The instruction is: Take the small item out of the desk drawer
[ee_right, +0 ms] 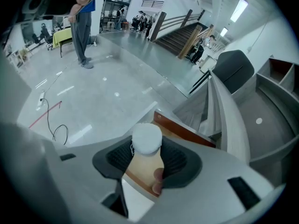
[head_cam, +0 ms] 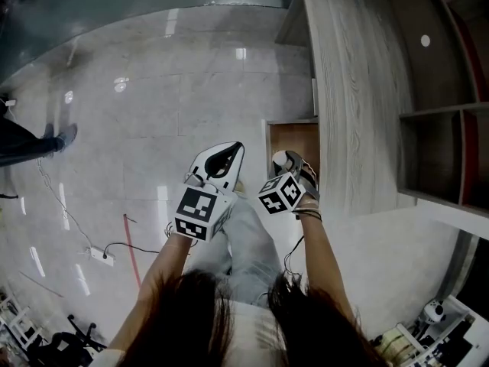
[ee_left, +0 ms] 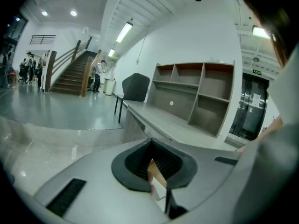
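**White pad held over open desk drawer**

Under the long grey wood-grain desk, the brown wooden drawer is standing open just beneath my right gripper. That gripper is clamping the small round white fluffy pad at its jaw tips, just above the drawer. The pad is showing no long axis. My left gripper is hanging alongside, jaws together, empty. No readable writing is showing.
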Available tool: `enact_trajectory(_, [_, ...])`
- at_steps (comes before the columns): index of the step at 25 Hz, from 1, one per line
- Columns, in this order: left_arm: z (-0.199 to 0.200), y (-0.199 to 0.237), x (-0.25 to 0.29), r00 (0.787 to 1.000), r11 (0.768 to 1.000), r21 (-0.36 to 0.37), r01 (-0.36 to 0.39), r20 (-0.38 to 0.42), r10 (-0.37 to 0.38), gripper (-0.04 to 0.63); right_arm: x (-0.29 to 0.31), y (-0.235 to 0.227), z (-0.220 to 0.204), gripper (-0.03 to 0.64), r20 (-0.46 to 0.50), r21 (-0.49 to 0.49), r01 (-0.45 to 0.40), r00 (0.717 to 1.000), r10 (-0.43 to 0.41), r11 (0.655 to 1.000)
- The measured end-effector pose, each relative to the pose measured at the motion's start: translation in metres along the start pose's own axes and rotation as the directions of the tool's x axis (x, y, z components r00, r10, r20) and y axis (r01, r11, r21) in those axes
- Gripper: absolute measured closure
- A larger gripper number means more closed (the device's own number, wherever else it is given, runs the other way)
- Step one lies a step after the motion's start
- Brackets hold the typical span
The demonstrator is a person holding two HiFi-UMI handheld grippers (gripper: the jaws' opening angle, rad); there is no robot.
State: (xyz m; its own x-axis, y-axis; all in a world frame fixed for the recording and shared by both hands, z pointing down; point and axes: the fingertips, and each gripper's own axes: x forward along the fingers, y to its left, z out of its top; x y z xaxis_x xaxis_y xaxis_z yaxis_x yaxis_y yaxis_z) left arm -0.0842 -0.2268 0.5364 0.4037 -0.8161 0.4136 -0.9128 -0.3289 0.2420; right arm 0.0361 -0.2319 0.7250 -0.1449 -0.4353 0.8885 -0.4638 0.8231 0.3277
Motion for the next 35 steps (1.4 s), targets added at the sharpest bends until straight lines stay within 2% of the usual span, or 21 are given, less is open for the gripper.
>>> enact_trajectory(16, [0.015,-0.036,-0.049,0.999,0.999,0.032,-0.006,0.044,0.005,0.589,-0.079,0.005,0.013,0.428,0.109,0.137,0.055,0.992,-0.070,0.989])
enact_trajectory(35, [0.030,-0.072,-0.128,0.994,0.997,0.076,0.003,0.107,-0.011,0.589,-0.190,0.026,0.025,0.432,0.227,0.318,0.124,0.953,-0.202,0.940])
